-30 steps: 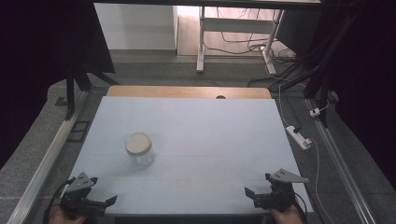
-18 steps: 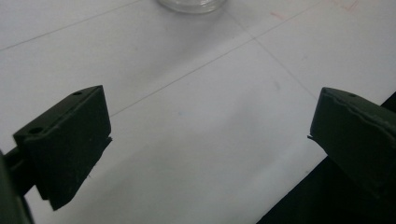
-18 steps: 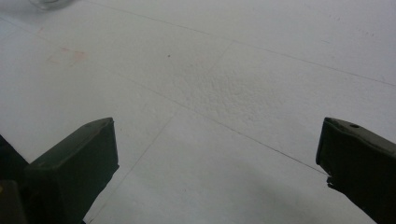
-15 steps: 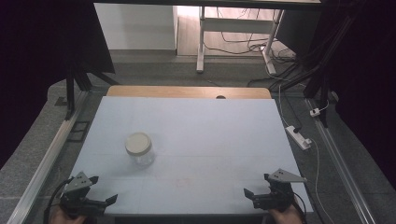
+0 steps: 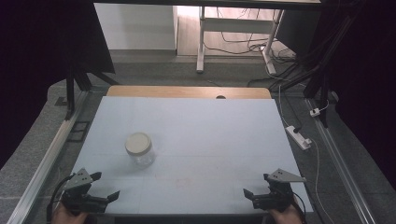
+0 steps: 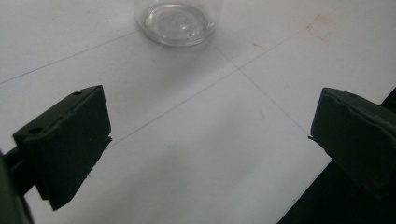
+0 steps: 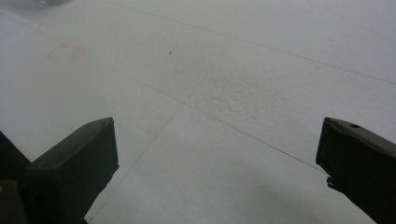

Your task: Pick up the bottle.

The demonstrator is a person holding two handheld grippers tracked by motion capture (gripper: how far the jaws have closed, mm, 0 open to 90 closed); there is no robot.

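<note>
A clear glass jar [image 5: 139, 149] with a cream lid stands upright on the pale blue table [image 5: 201, 135], left of centre. My left gripper [image 5: 105, 185] rests at the near left corner, open and empty, a short way in front of the jar. In the left gripper view the jar's clear base [image 6: 177, 21] sits beyond the wide-apart jaws of that gripper [image 6: 210, 116]. My right gripper [image 5: 256, 185] is at the near right corner, open, with bare table between its jaws [image 7: 217, 140].
A faint red square mark [image 5: 183, 181] lies on the table near the front middle. A wooden strip [image 5: 187, 92] runs along the far edge. A white power strip [image 5: 299, 136] lies on the floor at right, and a metal rail [image 5: 46, 158] runs along the left.
</note>
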